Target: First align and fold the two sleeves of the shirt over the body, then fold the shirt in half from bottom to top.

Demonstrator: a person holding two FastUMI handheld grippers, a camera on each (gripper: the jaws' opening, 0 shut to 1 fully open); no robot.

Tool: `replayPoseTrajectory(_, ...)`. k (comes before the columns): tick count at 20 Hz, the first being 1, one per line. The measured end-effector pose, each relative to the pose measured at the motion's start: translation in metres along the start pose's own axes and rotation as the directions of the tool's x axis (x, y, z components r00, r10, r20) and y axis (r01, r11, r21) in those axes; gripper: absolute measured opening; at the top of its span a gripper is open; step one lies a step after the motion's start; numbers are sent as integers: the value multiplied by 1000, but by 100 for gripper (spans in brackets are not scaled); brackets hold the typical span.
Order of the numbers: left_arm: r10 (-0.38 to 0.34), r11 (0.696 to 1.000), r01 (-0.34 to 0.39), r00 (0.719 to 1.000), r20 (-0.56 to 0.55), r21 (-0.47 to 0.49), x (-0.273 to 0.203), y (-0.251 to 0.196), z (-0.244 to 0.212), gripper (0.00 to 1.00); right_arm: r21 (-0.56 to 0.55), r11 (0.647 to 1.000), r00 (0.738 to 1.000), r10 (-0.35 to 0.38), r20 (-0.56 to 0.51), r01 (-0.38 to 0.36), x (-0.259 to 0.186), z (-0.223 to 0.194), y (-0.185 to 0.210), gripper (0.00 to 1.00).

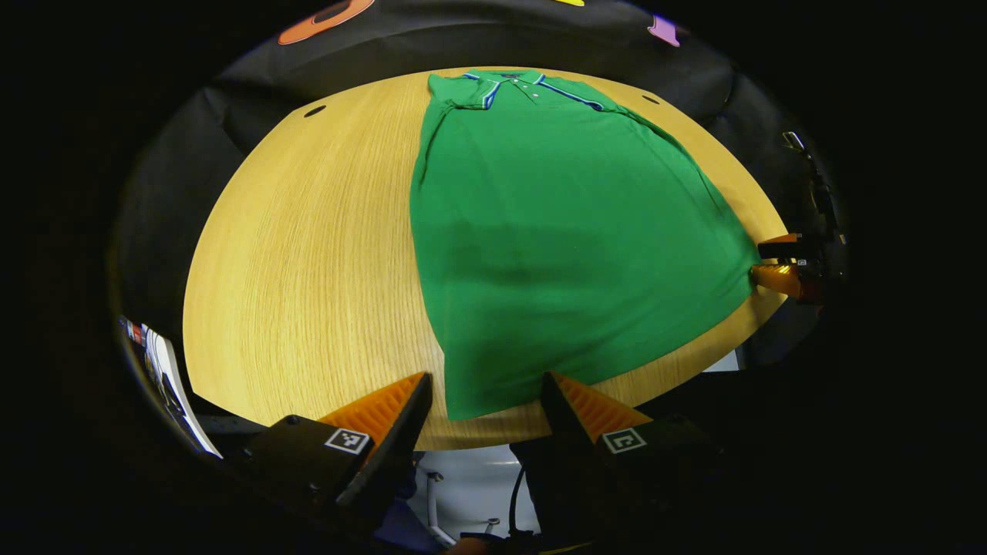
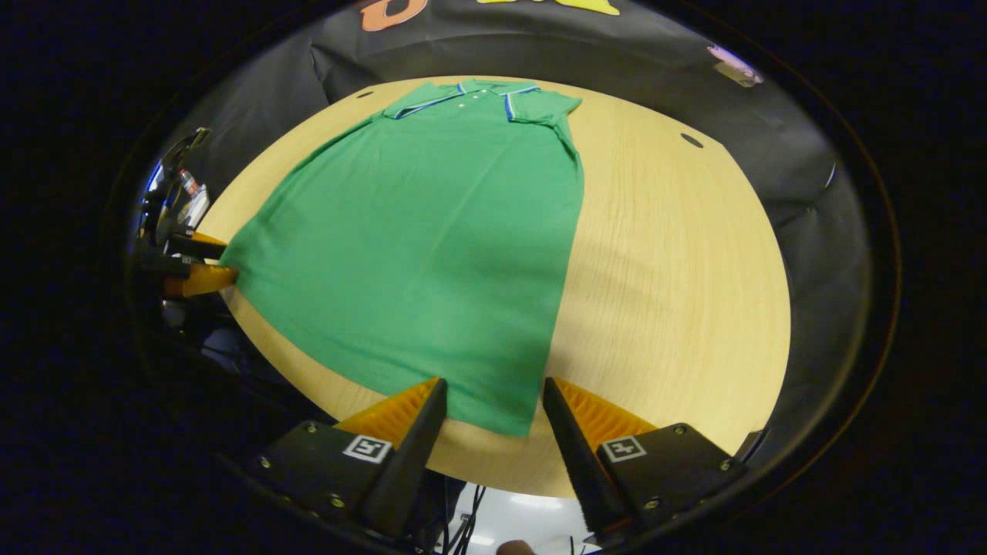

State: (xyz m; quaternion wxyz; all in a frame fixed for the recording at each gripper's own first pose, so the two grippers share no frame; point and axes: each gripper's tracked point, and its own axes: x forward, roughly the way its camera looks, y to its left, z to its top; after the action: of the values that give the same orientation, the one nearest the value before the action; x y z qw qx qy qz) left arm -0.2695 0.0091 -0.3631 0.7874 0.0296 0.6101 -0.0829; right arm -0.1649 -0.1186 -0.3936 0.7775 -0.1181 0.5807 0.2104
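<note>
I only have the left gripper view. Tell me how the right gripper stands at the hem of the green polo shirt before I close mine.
Observer: The right gripper has its jaws open, astride the bottom corner of the green short-sleeved polo shirt. Nothing is pinched.
Operator: Report the sleeve on that side.
Observer: That sleeve is already folded in over the body, beside the collar.
Operator: Check the hem corner there.
Observer: It lies flat on the round light wooden table, short of the near edge.

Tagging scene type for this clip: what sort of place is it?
Likely a staged recording booth, not a home: black cloth wall, a bare round wooden table with one green polo shirt laid flat on it.
</note>
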Motion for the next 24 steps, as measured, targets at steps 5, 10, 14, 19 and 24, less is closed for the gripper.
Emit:
replayPoseTrajectory(5,-13,1000,13,1000,0,26,4,-6,4,69,-8,1000,1000,12,-1,-12,1,2,10,38)
replayPoseTrajectory(10,-25,1000,25,1000,16,4,4,-10,10,8,40,999,1000,30,-8,-30,-1,4,13,1)
replayPoseTrajectory(14,-96,994,99,994,52,-52,-1,-16,21,3,104,993,999,49,0,-48,-10,10,10,2)
replayPoseTrajectory(19,-145,985,153,984,108,-74,-19,-15,48,4,164,983,996,69,48,-76,-26,36,3,1)
replayPoseTrajectory(24,-153,987,160,971,186,-21,-32,-10,94,4,167,982,991,63,119,-83,-44,72,-8,1)
